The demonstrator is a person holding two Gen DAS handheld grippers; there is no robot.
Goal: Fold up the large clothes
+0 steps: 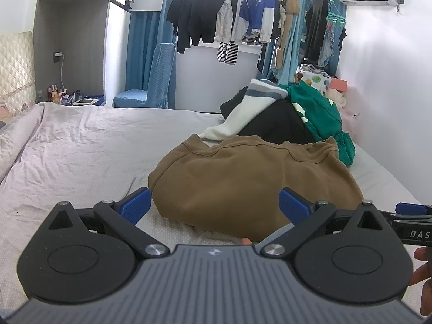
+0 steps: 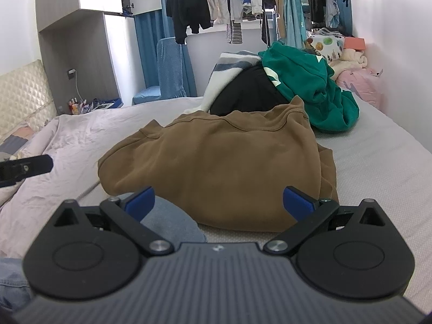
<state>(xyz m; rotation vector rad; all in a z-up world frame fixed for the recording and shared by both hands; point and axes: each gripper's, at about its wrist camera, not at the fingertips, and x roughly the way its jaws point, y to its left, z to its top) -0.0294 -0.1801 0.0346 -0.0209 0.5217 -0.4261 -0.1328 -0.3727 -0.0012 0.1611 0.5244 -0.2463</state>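
A brown sweatshirt (image 1: 251,181) lies folded into a compact bundle on the bed, also seen in the right wrist view as the brown sweatshirt (image 2: 221,162). My left gripper (image 1: 214,206) stands open just in front of its near edge, blue pads spread wide, nothing held. My right gripper (image 2: 218,202) is open too, its pads at either side of the bundle's near edge without gripping it. In the left wrist view the right gripper's tip shows at the right edge; the left gripper's dark tip shows at the left edge of the right wrist view.
Behind the sweatshirt lies a pile: a green hoodie (image 2: 305,86), a black garment (image 2: 248,94) and a white-and-grey striped piece (image 2: 229,64). The bed sheet (image 1: 81,148) stretches wrinkled to the left. Hanging clothes (image 1: 243,13), a blue chair (image 1: 154,81) and the wall stand beyond.
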